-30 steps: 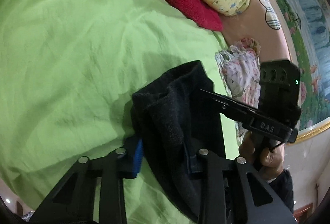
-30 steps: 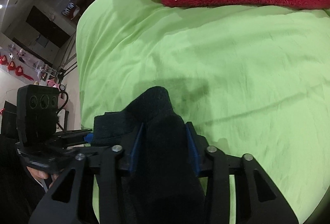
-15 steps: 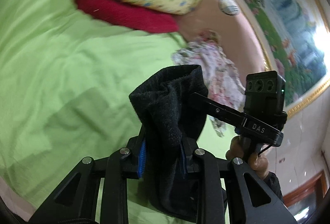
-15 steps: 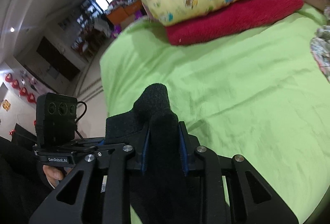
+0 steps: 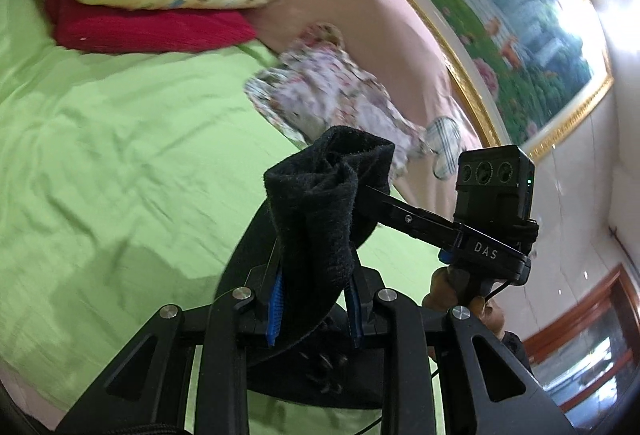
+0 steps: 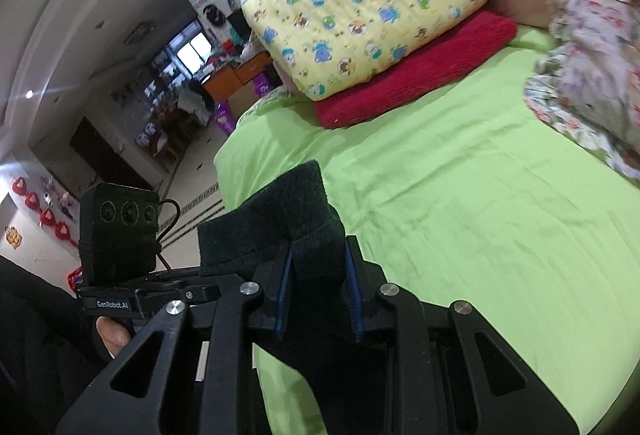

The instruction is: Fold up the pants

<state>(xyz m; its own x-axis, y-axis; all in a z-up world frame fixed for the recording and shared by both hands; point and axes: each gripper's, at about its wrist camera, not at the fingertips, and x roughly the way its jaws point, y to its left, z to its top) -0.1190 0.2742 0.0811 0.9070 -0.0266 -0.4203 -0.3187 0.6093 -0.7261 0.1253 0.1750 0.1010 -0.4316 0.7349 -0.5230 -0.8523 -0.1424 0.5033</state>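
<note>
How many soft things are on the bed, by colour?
Black: 1, the pants, held up by the left gripper and right gripper
Yellow: 1, the pillow
Red: 1, the blanket
Flowery: 1, the cloth
Green: 1, the sheet
Total: 5

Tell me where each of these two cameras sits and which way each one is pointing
Left wrist: rides the left gripper, facing along its fingers toward the headboard wall; the right gripper and its holding hand show.
Right wrist: rides the right gripper, facing across the green bed toward the room; the left gripper's camera block shows.
Shared: black pants, yellow pillow, red blanket.
</note>
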